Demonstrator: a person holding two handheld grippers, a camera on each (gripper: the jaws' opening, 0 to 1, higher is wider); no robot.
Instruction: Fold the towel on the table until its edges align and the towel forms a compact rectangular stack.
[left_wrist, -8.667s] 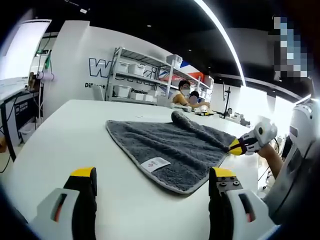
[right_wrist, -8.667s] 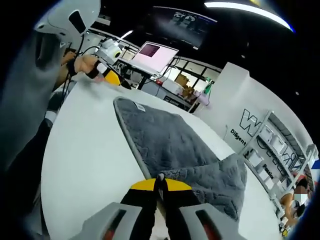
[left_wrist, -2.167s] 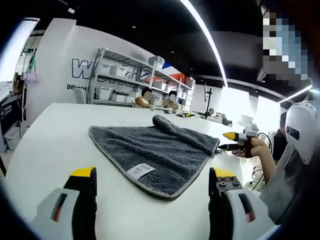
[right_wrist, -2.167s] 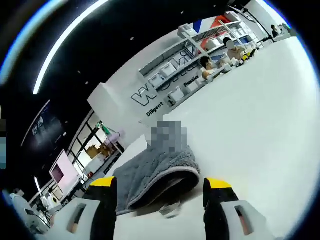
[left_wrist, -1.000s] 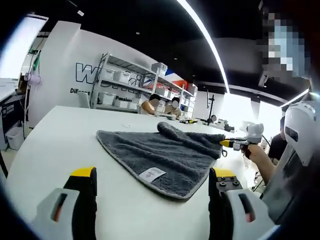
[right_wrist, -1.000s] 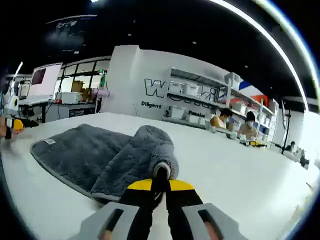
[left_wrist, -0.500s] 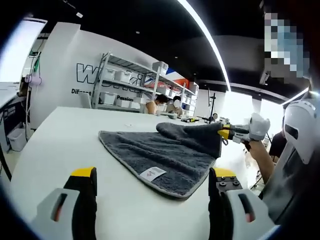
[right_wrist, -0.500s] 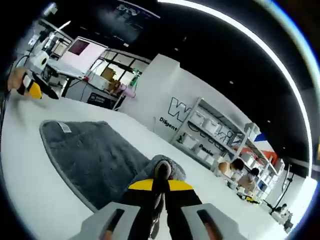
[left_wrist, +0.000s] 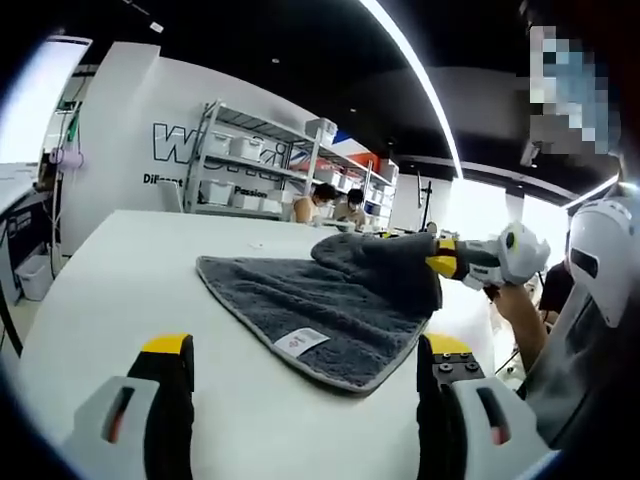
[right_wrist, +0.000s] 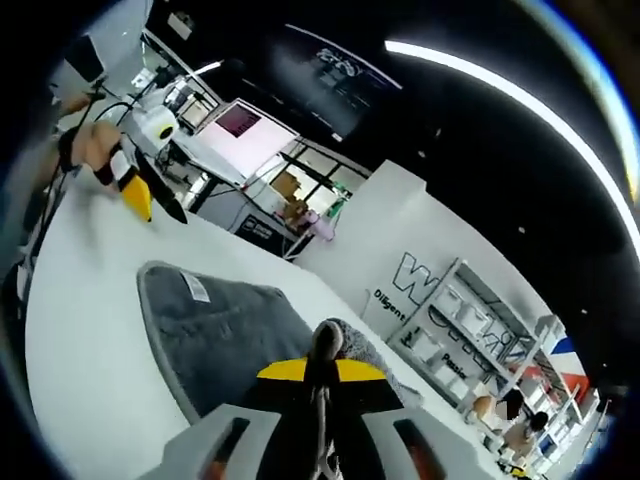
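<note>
A white table (left_wrist: 150, 270) carries a grey towel (left_wrist: 300, 300), which lies flat toward the 12 o'clock side of the left gripper view. A white label (left_wrist: 301, 341) lies on the towel near its 6 o'clock edge. Its 2 o'clock corner is raised off the table.

Towel (left_wrist: 320, 305): grey, pale-edged, lying mostly flat on white surface (left_wrist: 120, 280)
Label (left_wrist: 301, 341): white, facing up near front edge
Far corner: hanging lifted, bunched in right tongs (left_wrist: 432, 262)
</note>
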